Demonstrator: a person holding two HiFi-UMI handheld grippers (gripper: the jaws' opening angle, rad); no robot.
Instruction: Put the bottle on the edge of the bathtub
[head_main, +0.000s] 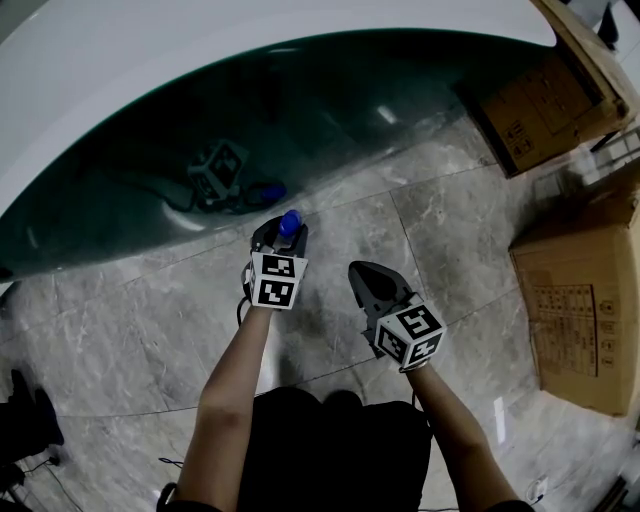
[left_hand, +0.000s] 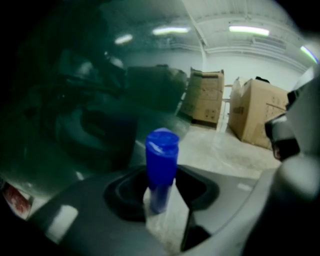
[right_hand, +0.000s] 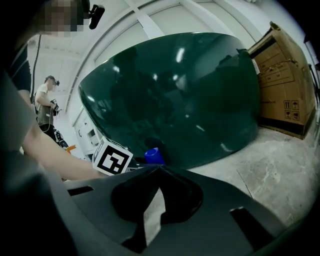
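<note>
A small clear bottle with a blue cap (head_main: 290, 223) stands upright between the jaws of my left gripper (head_main: 283, 234), which is shut on it above the marble floor. In the left gripper view the blue cap (left_hand: 161, 159) rises out of the left gripper (left_hand: 161, 201), close to the dark green wall of the bathtub (left_hand: 75, 100). The bathtub (head_main: 330, 110) curves across the top of the head view, with its white rim (head_main: 150, 60) above. My right gripper (head_main: 358, 270) hangs beside the left one, shut and empty. In the right gripper view the jaws of the right gripper (right_hand: 159, 169) meet, and the bottle cap (right_hand: 154, 156) shows just beyond them.
Cardboard boxes stand to the right of the tub (head_main: 545, 110) and along the right side (head_main: 575, 300); they also show in the left gripper view (left_hand: 255, 117). A person (right_hand: 47, 105) stands far left in the right gripper view. The tub's glossy wall mirrors the left gripper (head_main: 225, 175).
</note>
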